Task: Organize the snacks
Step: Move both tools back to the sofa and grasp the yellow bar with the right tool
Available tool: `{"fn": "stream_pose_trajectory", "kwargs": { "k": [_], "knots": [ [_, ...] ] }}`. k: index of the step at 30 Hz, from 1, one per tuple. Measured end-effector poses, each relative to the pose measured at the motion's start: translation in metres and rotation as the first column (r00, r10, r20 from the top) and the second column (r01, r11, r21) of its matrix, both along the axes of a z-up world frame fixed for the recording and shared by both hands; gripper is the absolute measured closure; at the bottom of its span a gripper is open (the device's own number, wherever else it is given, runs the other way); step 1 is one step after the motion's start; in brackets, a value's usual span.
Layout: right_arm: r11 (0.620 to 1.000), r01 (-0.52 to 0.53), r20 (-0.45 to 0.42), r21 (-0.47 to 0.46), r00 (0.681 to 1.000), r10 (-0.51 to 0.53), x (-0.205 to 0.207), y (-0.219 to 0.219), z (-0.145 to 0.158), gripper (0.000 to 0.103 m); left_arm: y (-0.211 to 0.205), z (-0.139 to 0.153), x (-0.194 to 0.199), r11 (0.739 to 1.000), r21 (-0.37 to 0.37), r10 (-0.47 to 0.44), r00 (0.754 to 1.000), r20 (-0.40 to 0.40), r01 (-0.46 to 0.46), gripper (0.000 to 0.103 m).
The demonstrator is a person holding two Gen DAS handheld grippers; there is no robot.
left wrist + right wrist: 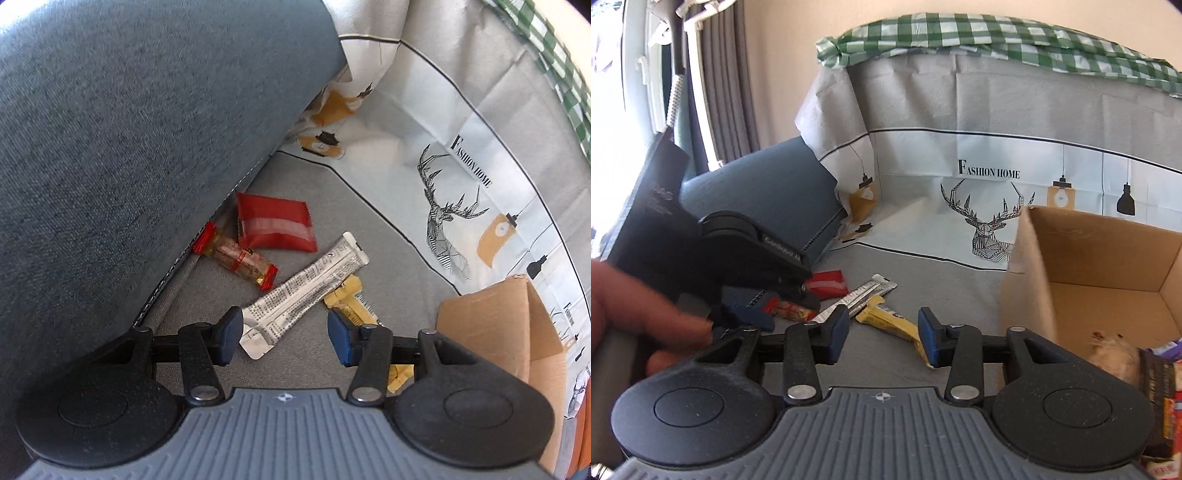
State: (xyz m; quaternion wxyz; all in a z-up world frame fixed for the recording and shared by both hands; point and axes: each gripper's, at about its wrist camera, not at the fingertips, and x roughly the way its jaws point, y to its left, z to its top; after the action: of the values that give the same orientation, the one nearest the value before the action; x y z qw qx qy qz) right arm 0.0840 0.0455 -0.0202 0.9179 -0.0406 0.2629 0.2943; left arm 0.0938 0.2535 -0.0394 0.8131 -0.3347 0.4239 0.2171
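Several snacks lie on the grey cloth. In the left wrist view, a red packet (275, 227), a red-ended clear bar (236, 256), a silver printed stick pack (304, 291) and a yellow bar (351, 299) lie ahead. My left gripper (286, 334) is open, its jaws on either side of the silver pack's near end. In the right wrist view, my right gripper (882, 334) is open and empty above the yellow bar (890, 319); the silver pack (857, 295), the red packet (827, 282) and the left gripper (753, 254) lie to its left.
An open cardboard box (1108, 258) with several snacks in it stands at the right; it also shows in the left wrist view (498, 328). A blue-grey cushion (129, 147) leans at the left. A deer-print cloth (990, 218) covers the back.
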Motion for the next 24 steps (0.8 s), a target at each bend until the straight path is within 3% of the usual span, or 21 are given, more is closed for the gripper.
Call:
{"fn": "stream_pose_trajectory", "kwargs": {
  "k": [8, 11, 21, 24],
  "knots": [
    [0.995, 0.053, 0.005, -0.085, 0.999, -0.053, 0.043, 0.035, -0.023, 0.034, 0.004, -0.007, 0.009, 1.0, -0.002, -0.004, 1.0, -0.023, 0.004, 0.047],
    [0.99, 0.039, 0.019, -0.139, 0.999, -0.037, 0.054, 0.048, -0.033, 0.033, 0.004, -0.01, 0.015, 1.0, 0.007, -0.01, 0.999, -0.035, 0.01, 0.046],
    [0.966, -0.05, -0.048, -0.255, 0.998, 0.039, 0.078, 0.074, -0.061, 0.033, 0.002, -0.021, 0.039, 0.998, 0.035, -0.047, 0.997, -0.067, 0.049, 0.035],
    [0.959, -0.068, -0.103, -0.274, 0.994, 0.041, 0.084, 0.078, -0.07, 0.041, 0.001, -0.026, 0.047, 0.996, 0.053, -0.067, 0.994, -0.086, 0.072, 0.033]
  ]
}}
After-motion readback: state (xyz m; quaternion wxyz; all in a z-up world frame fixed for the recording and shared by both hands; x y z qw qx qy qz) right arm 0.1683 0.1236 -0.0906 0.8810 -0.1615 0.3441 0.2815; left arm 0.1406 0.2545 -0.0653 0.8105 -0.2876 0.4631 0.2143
